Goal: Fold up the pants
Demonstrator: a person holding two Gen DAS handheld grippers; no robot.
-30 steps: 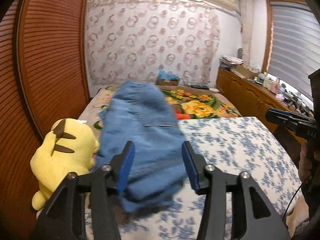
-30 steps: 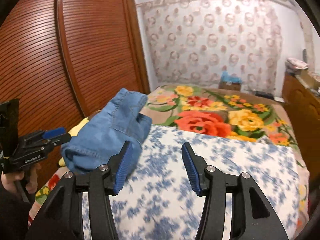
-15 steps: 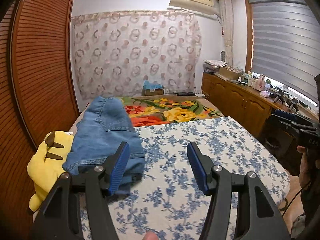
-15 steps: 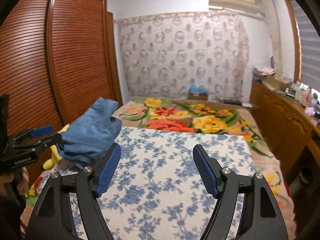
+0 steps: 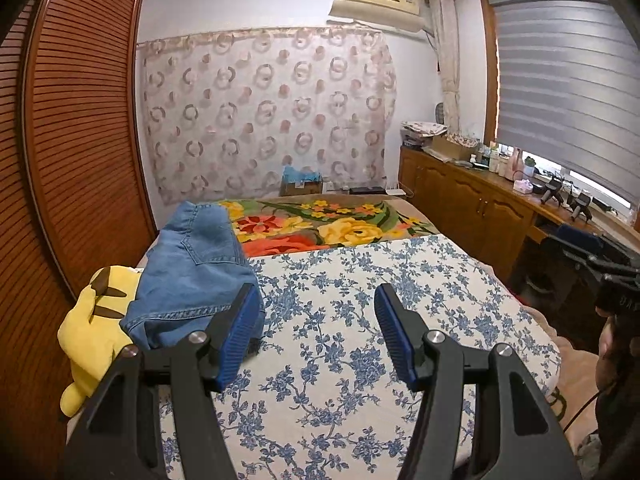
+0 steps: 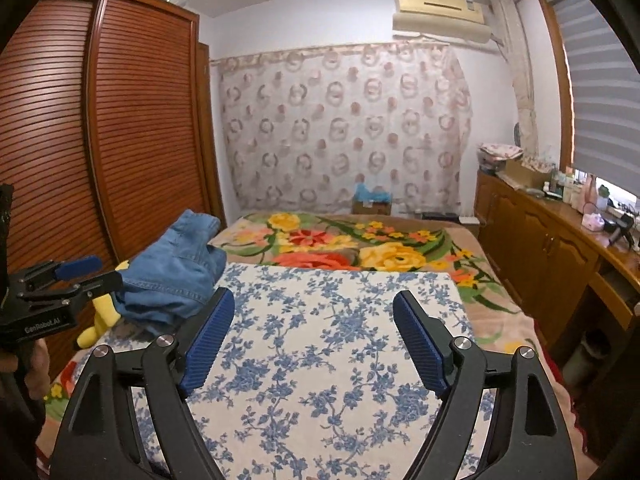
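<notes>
Now both grippers pull back: left gripper [image 5: 316,334] empty, jaws apart; right gripper [image 6: 314,340] has just been opening, empty. Folded pants [image 5: 192,276] lie released beside the yellow plush [image 5: 90,332] — fold looks done.

The left gripper [image 5: 316,334] is held pointing forward and slightly downward, its jaws parted with nothing between them. The right gripper [image 6: 314,342] is aimed likewise, and its jaws have just been opening wider, with nothing gripped. In the right wrist view, the left gripper is seen at the left edge, carried by a hand [image 6: 34,362].
</notes>
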